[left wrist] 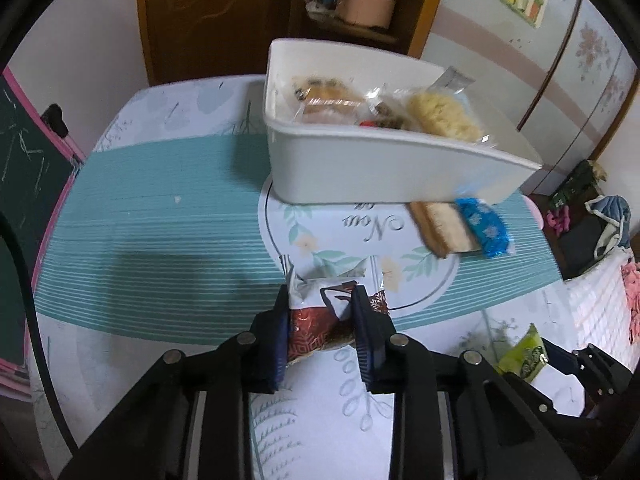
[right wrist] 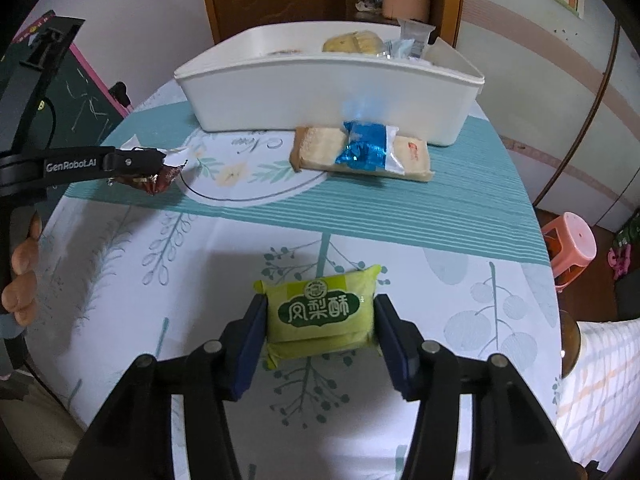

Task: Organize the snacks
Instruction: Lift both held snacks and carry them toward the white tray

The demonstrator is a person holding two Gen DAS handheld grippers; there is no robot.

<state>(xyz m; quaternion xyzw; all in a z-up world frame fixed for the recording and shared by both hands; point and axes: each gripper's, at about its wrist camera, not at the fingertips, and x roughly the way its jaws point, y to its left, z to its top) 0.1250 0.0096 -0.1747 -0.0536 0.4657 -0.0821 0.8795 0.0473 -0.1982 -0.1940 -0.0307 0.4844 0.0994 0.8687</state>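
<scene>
Left gripper (left wrist: 322, 312): clenched on the red packet (left wrist: 320, 320), pads across its middle; foil crinkled, light, soft, likely slippery.
Right gripper (right wrist: 320, 320): jaws flanked the green packet (right wrist: 322, 316), pads at its short sides; full contact unclear. It lay on the table (right wrist: 440, 216); pillowy, light, crushable, best taken across the body.
Ahead of right gripper: bread packet (right wrist: 362, 152), blue band, just before the bin.
Farthest: white bin (left wrist: 360, 168), snacks already inside.

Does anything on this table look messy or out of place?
Mostly tidy. One long bread packet with a blue wrapper lies loose against the white bin, outside it. One packet pokes above the rim.
</scene>
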